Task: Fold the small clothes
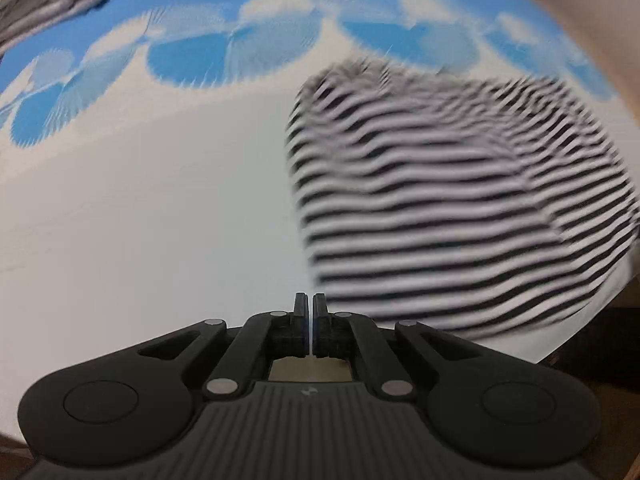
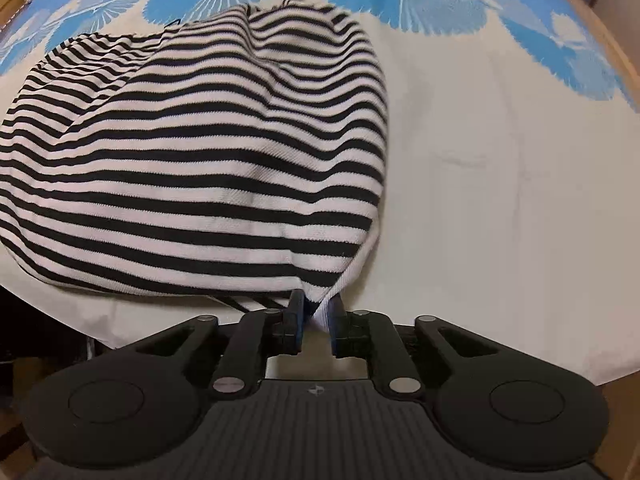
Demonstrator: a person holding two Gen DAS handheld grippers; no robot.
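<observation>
The striped garment is a soft knit cloth, black and white, its twill-like ribbing plain to see near the hem, matt and a little fuzzy. Under it the tablecloth is smooth woven fabric, cream with blue printed fans at the far side, faintly creased. Both the left gripper and right gripper are matt black plastic with ridged housings and small dull metal pivot pins. Far left lies a folded pale cloth, soft-looking.
</observation>
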